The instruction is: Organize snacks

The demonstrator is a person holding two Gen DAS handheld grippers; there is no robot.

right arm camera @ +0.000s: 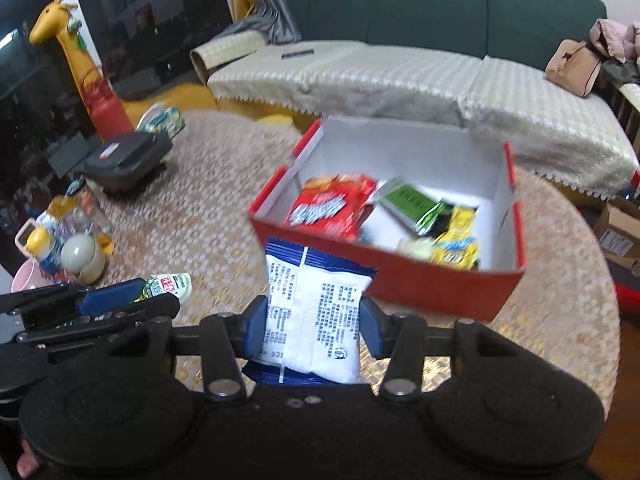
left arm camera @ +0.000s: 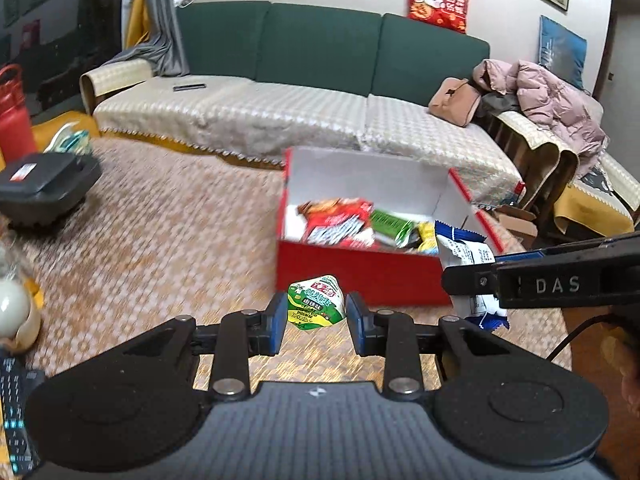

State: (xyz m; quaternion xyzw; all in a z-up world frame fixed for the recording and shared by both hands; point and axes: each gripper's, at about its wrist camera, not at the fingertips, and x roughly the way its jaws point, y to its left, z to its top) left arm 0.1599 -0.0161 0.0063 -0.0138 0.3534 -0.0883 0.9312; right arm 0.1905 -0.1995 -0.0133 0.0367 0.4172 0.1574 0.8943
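A red box [left arm camera: 360,276] [right arm camera: 420,288] with a white inside stands on the round table and holds a red packet [left arm camera: 340,220] [right arm camera: 332,208], a green packet [right arm camera: 416,208] and yellow packets [right arm camera: 456,244]. My left gripper [left arm camera: 316,318] is shut on a small green and white snack packet [left arm camera: 318,300] in front of the box; it also shows in the right wrist view [right arm camera: 168,286]. My right gripper [right arm camera: 316,330] is shut on a blue and white packet [right arm camera: 316,312] [left arm camera: 468,256], held just before the box's near wall.
A black lidded container [left arm camera: 44,188] [right arm camera: 128,160] sits at the table's left. Cups and bottles [right arm camera: 68,248] crowd the left edge. A remote [left arm camera: 16,404] lies at the near left. A green sofa [left arm camera: 320,92] stands behind the table.
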